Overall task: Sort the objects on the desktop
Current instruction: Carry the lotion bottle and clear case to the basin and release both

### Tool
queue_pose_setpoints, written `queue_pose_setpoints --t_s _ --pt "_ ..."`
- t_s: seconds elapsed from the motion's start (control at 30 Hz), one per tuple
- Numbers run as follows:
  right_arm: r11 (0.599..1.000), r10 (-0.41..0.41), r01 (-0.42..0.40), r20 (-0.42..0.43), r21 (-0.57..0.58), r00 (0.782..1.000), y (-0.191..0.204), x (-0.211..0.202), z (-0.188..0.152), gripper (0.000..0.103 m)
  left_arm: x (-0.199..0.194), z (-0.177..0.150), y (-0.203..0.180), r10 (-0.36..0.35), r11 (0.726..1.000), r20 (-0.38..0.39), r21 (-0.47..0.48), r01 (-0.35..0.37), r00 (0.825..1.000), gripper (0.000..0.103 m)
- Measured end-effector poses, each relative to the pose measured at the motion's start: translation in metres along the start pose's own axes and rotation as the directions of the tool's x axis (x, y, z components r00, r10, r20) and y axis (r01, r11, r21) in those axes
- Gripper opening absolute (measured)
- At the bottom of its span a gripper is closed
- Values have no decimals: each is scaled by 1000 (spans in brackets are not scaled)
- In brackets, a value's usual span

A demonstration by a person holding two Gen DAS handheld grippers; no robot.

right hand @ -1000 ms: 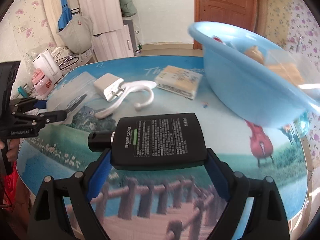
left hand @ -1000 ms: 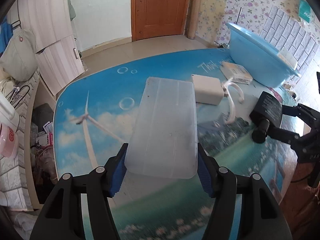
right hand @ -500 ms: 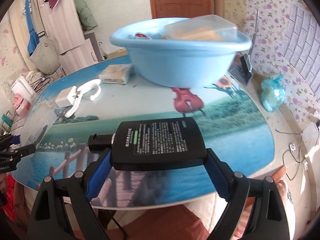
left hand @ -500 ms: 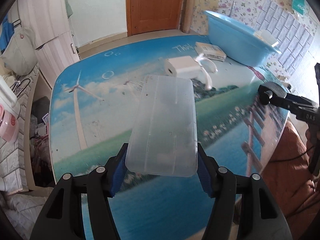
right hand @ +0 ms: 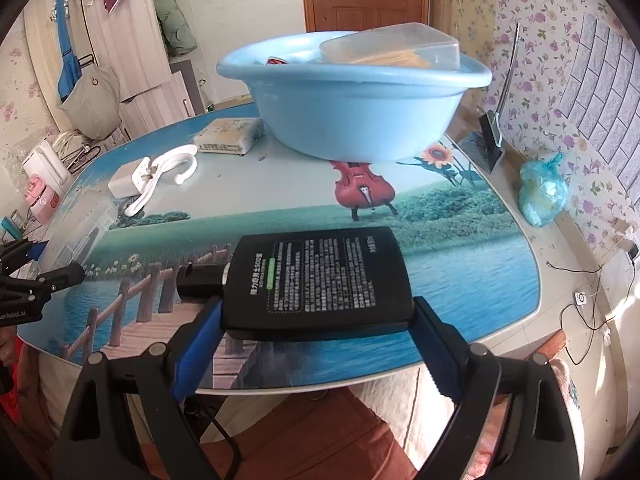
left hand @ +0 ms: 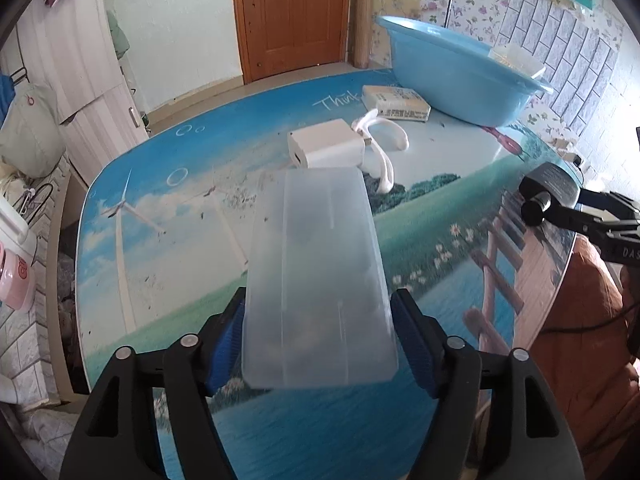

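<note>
Frosted plastic case; matt black flask; glossy tabletop.

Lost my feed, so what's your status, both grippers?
Left gripper shut on clear case. Right gripper shut on black flask. Both held above table. Basin ahead, path open.

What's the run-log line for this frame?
left tool: shut on translucent case | right tool: shut on black flask | both lifted | basin: on table
</note>
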State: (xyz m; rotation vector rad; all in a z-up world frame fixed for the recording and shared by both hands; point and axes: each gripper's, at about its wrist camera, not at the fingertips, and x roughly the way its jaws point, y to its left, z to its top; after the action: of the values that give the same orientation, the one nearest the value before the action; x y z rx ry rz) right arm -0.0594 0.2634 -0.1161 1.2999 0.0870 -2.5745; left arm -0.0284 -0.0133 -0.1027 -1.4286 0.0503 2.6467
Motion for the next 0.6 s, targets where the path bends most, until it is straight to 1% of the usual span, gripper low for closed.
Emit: queue_pose_setpoints --t_s 0.07,0.1,0.17,0.2,0.23,0.3,0.33,0.6 --pt "1000 6 -6 5 -7 1000 1 3 1 92 3 2 -3 1 1000 11 -1 -1 1000 79" --pt "1000 5 -5 3 -13 1000 1 5 1 92 5 3 -4 2 1000 15 3 -2 1000 81" --pt "999 -14 15 10 -37 1000 4 9 2 95 7 5 -7 0 1000 20 12 0 1000 89" --pt "998 -24 24 13 -49 1000 5 12 3 97 8 5 -8 -3 1000 22 14 3 1000 91" --pt "998 -31 32 18 -62 999 7 14 3 100 10 6 -9 -4 1000 23 17 4 1000 96" --pt "998 -22 24 28 -67 999 6 18 5 103 13 7 -11 -7 1000 23 20 6 1000 102" --pt "998 -21 23 35 -65 999 5 19 6 103 13 7 -12 -5 1000 26 20 5 1000 103" --pt "998 -33 36 77 -47 996 2 23 8 103 13 8 -11 -6 1000 42 15 6 999 103"
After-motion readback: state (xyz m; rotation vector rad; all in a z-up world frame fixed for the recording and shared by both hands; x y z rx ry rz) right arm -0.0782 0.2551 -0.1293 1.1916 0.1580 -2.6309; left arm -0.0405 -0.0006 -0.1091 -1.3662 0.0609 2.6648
